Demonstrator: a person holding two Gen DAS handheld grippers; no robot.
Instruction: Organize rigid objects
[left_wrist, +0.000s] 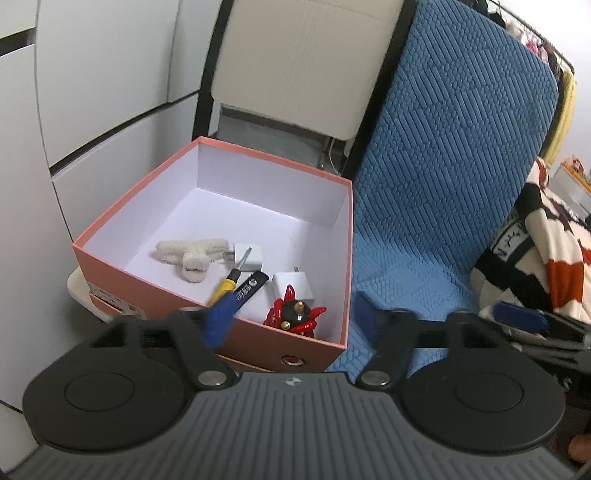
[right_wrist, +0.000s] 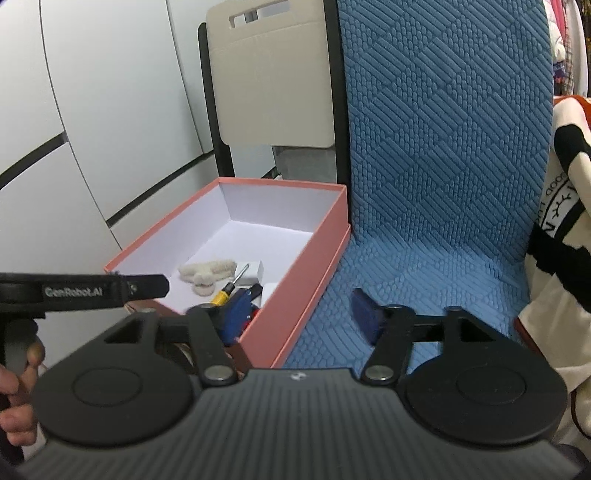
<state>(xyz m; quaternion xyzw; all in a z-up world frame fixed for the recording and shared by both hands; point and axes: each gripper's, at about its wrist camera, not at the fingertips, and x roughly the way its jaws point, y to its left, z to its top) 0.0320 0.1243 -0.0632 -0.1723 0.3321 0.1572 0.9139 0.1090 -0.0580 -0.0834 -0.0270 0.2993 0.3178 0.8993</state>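
"GenRobot.AI" is printed on the left gripper (right_wrist: 85, 291) | black-and-white cloth lettering (right_wrist: 557, 206) can't really be read

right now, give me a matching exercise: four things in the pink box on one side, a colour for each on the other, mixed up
Things:
1. screwdriver handle
2. fuzzy clip
3. spiky figure
4. charger plug

Colours:
A. red and black
B. plain white
C. yellow
D. cream

Pairs: 1-C, 2-D, 3-A, 4-B

All four lie in the pink box.
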